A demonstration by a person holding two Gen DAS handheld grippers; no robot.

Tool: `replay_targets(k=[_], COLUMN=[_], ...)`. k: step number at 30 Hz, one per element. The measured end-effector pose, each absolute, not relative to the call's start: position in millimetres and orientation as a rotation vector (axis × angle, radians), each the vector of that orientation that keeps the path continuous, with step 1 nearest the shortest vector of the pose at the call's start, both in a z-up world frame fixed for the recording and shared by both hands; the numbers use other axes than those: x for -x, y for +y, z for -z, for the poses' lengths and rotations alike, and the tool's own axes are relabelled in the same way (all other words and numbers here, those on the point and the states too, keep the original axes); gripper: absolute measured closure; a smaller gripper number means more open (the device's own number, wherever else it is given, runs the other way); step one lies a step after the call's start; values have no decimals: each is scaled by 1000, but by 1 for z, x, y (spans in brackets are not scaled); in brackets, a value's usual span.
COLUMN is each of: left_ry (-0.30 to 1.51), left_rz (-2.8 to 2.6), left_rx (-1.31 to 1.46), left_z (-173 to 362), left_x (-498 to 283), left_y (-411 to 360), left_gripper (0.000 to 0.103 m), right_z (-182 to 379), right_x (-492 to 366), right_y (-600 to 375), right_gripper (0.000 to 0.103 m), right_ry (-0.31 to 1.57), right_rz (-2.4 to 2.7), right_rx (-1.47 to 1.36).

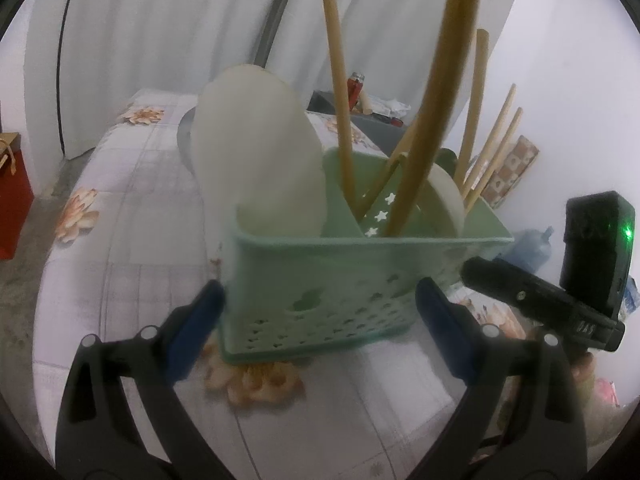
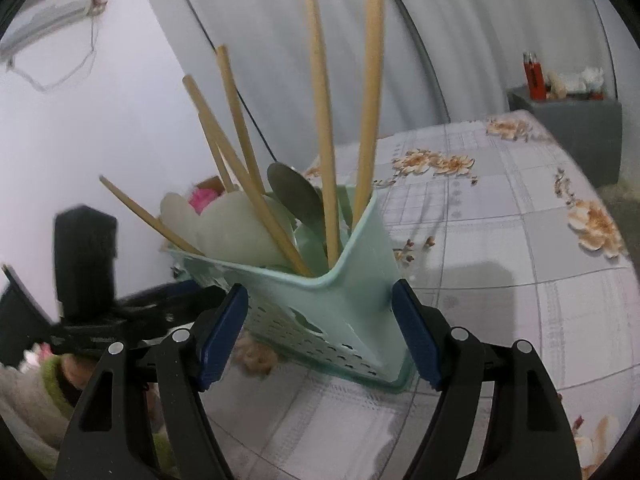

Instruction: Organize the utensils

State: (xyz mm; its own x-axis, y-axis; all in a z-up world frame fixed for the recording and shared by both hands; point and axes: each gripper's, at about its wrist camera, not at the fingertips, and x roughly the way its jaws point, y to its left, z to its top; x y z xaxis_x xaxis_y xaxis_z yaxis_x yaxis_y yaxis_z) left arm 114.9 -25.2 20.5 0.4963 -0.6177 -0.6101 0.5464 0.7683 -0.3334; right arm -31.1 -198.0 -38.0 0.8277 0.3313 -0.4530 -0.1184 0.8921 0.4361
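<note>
A mint-green perforated caddy (image 1: 320,264) stands on the floral tablecloth (image 1: 120,240). It holds several wooden handles (image 1: 340,92), a wide white paddle (image 1: 256,152) and white spatulas. My left gripper (image 1: 320,292) straddles its lower front, with both blue pads against its sides. The black body of my right gripper (image 1: 532,300) reaches in from the right. In the right wrist view the caddy (image 2: 344,304) shows one corner, with wooden sticks (image 2: 324,120) and a metal spoon (image 2: 296,196) inside. My right gripper (image 2: 318,300) clamps that corner between its blue pads. The left gripper's body (image 2: 84,252) sits at the left.
A grey box (image 2: 576,128) with a red lighter (image 2: 534,74) and clutter stands beyond the table's far edge. White curtains hang behind. A red bag (image 1: 12,204) sits on the floor to the left, and a blue water bottle (image 1: 532,248) is behind the caddy on the right.
</note>
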Motion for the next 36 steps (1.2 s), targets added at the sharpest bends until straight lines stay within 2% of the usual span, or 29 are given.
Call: replay_targets(k=[10,14,17,25,36], left_ry=[746,707,700,663,640], left_rz=[500,327,199,82,-16], left_rx=[100,15,-63,-78,-116], left_z=[-15,-11,-11,-26,-32], left_x=[-64,-29,-20,-8,-8], left_y=[4,21,21,34,39], left_gripper=[10,9,9,9,9], right_z=[28,27,26,21,17], right_x=[82,107,115,110,112], right_y=[-169,-144,-132,-106,-112], right_gripper=[29,12,7,7,7], right_ry=[641,670,683,684,687], right_rz=[35,196,257,343,401], right_rx=[-279,-202,-178,-66,-73])
